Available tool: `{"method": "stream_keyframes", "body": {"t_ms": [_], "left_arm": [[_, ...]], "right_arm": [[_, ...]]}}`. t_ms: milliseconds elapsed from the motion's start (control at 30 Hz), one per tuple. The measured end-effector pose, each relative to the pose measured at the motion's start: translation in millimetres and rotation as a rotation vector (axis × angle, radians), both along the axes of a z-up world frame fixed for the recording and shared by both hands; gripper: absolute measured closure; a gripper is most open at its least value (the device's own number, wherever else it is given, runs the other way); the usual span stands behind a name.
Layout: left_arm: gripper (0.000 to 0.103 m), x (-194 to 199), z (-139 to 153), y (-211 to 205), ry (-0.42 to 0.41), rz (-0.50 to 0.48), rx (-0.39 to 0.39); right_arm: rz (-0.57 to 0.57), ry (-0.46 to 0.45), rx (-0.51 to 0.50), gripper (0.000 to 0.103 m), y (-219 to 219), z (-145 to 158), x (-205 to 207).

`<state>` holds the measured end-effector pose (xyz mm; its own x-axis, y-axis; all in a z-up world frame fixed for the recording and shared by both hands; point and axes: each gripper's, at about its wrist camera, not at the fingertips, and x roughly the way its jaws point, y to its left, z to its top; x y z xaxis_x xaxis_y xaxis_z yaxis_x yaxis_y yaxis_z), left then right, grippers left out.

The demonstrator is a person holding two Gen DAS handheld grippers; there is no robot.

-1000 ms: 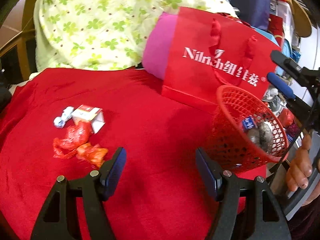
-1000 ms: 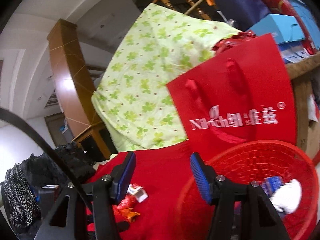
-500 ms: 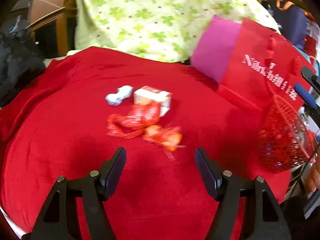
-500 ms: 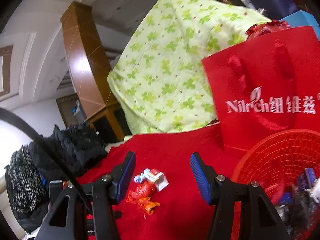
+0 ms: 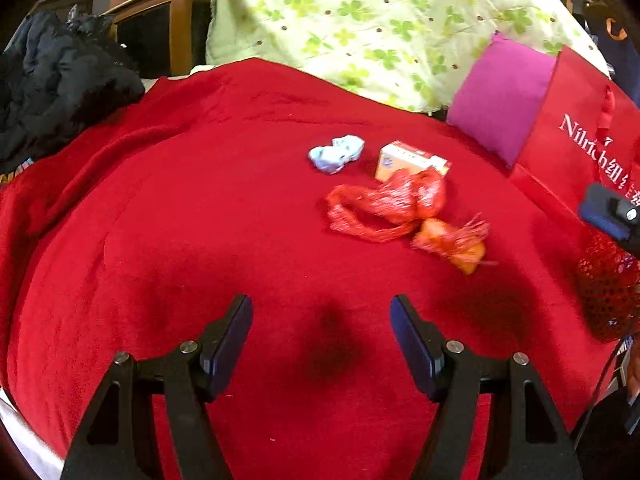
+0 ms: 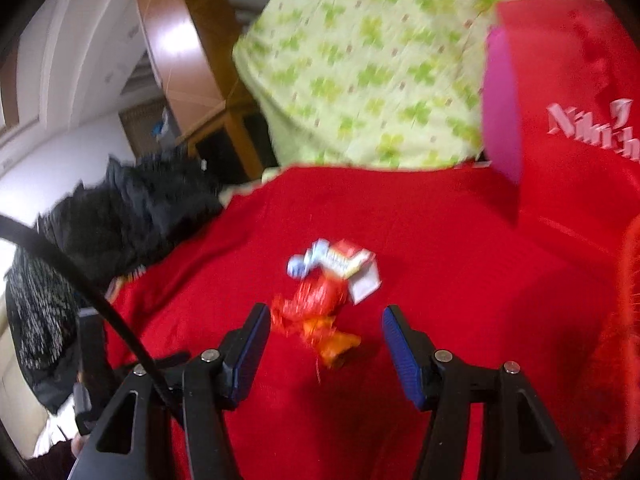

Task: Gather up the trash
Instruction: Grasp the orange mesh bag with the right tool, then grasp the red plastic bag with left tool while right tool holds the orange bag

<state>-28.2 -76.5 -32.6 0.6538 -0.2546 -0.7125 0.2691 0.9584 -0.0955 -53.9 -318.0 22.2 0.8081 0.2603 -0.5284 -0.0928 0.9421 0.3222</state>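
Observation:
Trash lies in a cluster on the red blanket [image 5: 200, 216]: a crumpled pale blue wrapper [image 5: 336, 153], a small red-and-white carton [image 5: 412, 162], a red net bag [image 5: 388, 204] and an orange wrapper [image 5: 460, 246]. My left gripper [image 5: 322, 334] is open and empty, low over the blanket in front of the cluster. My right gripper [image 6: 326, 340] is open too, with the red net bag [image 6: 316, 300] and orange wrapper [image 6: 332, 340] just beyond its fingertips. The carton [image 6: 348, 266] lies behind them. The red mesh basket [image 5: 608, 292] shows at the right edge, with a tip of the right gripper above it.
A red paper gift bag [image 5: 580, 148] with a magenta side stands at the back right. Behind the blanket lies a green clover-print quilt [image 5: 380, 20]. Black clothing [image 5: 52, 88] is heaped at the left, beside wooden furniture [image 6: 188, 56].
Both grippers have swung left and down, away from the red basket and toward the trash cluster. The basket has slid to the right edge of both views.

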Motion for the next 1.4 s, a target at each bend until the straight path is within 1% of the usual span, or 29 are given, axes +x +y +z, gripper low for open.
{"method": "stream_keyframes", "body": {"t_ms": [100, 233, 267, 333, 433, 533, 633, 667, 733, 767, 933, 1000, 1033, 1100, 1200, 1267, 1300, 1367, 1400], "left_arm": [[0.031, 5.2, -7.9, 8.5, 0.009, 0.01, -0.009], [0.031, 12.8, -14.0, 16.6, 0.035, 0.013, -0.054], [0.031, 13.9, -15.1, 17.9, 0.04, 0.012, -0.061], [0.031, 16.9, -17.7, 18.9, 0.053, 0.009, -0.075], [0.031, 19.8, -20.1, 20.3, 0.067, 0.003, -0.09], [0.031, 21.9, -22.9, 19.1, 0.078, -0.004, -0.089], [0.031, 23.6, -24.9, 18.5, 0.085, -0.005, -0.086], [0.031, 24.0, -25.3, 18.5, 0.086, -0.003, -0.085], [0.031, 24.8, -26.2, 18.4, 0.087, 0.003, -0.083], [0.031, 24.9, -26.9, 18.1, 0.087, 0.003, -0.081], [0.031, 24.5, -29.8, 9.8, 0.076, -0.01, -0.037], [0.031, 25.7, -27.9, 3.4, 0.074, -0.027, -0.028], [0.031, 27.6, -25.7, -1.5, 0.075, -0.039, -0.025], [0.031, 33.0, -18.8, -12.7, 0.068, -0.076, -0.023], [0.031, 48.9, -1.4, -40.1, 0.026, -0.169, 0.005], [0.031, 62.9, 7.7, -60.0, 0.014, -0.231, 0.008], [0.03, 68.7, 10.5, -67.9, 0.015, -0.257, 0.002], [0.025, 80.3, 12.6, -86.3, 0.018, -0.328, -0.008], [0.025, 84.0, 11.9, -93.8, 0.018, -0.349, -0.003]], "right_arm": [[0.047, 0.067, -0.037, 0.041, 16.0, -17.5, 20.5], [0.096, 0.144, -0.123, 0.042, 37.9, -42.0, 53.2], [0.103, 0.162, -0.137, 0.043, 41.5, -49.0, 62.0], [0.119, 0.196, -0.139, 0.052, 46.3, -60.2, 76.7], [0.123, 0.221, -0.201, 0.054, 55.0, -74.1, 98.0], [0.136, 0.241, -0.238, 0.055, 60.5, -83.3, 112.8], [0.15, 0.304, -0.271, 0.055, 62.0, -99.5, 126.1], [0.149, 0.297, -0.271, 0.056, 61.5, -99.8, 125.1], [0.145, 0.297, -0.268, 0.066, 60.1, -95.4, 122.1], [0.142, 0.3, -0.268, 0.068, 58.4, -94.1, 120.5], [0.11, 0.338, -0.241, 0.069, 41.9, -87.2, 105.1], [0.094, 0.335, -0.222, 0.069, 33.7, -82.3, 99.2], [0.081, 0.331, -0.197, 0.069, 25.6, -77.3, 95.1], [0.056, 0.322, -0.173, 0.069, 15.7, -71.2, 89.9], [0.004, 0.306, -0.124, 0.069, -2.6, -60.5, 82.8], [-0.022, 0.302, -0.102, 0.069, -10.5, -55.8, 80.3], [-0.037, 0.299, -0.094, 0.069, -14.0, -53.7, 78.7], [-0.063, 0.291, -0.081, 0.069, -19.7, -50.5, 77.1], [-0.074, 0.286, -0.078, 0.069, -22.2, -48.8, 74.5]]}}
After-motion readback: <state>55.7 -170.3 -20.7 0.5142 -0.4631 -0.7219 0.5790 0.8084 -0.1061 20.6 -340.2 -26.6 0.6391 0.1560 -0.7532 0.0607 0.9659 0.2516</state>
